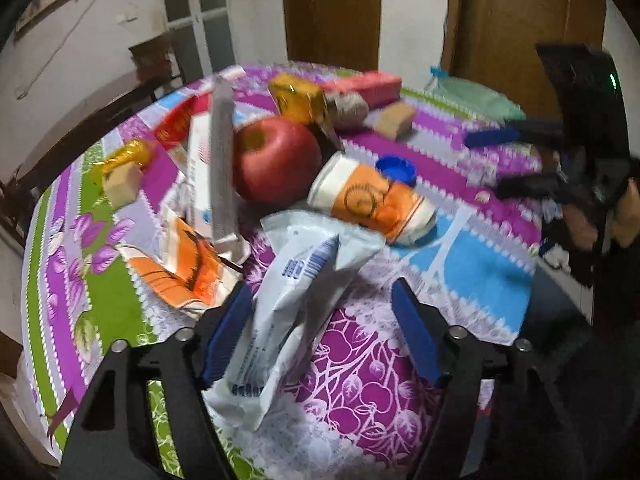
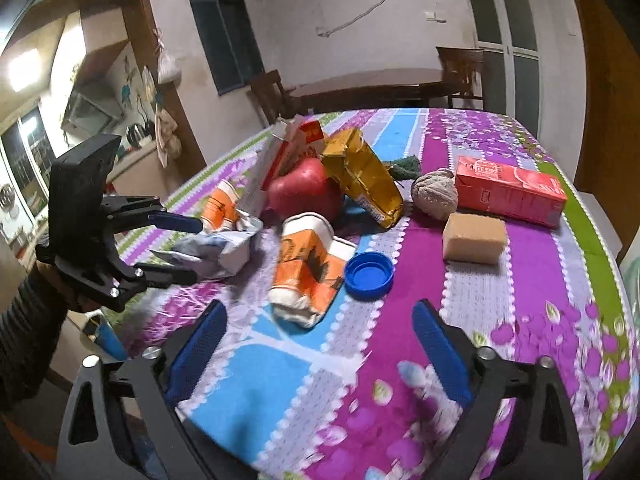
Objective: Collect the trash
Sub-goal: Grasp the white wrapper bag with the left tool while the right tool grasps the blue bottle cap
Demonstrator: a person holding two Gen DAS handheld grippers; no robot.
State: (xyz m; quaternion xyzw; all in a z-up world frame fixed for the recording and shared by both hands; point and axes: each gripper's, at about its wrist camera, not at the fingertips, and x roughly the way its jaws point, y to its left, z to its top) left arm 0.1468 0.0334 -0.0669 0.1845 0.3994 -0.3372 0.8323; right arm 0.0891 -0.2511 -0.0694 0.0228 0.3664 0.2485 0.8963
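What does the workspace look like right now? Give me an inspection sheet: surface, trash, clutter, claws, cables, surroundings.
Surface: table under a floral patchwork tablecloth, crowded at its middle.
Job's things: white plastic wrapper; crushed orange paper cup on its side; second flattened cup; blue bottle cap; gold foil packet.
Clutter: red apple, red carton, tan block, twine ball.
Claws: left claw open, astride the wrapper, one pad touching it; right claw open, empty, short of the cup.
Cables: one strung along the back wall.
Surroundings: dark wooden table and chairs behind; wooden doors.
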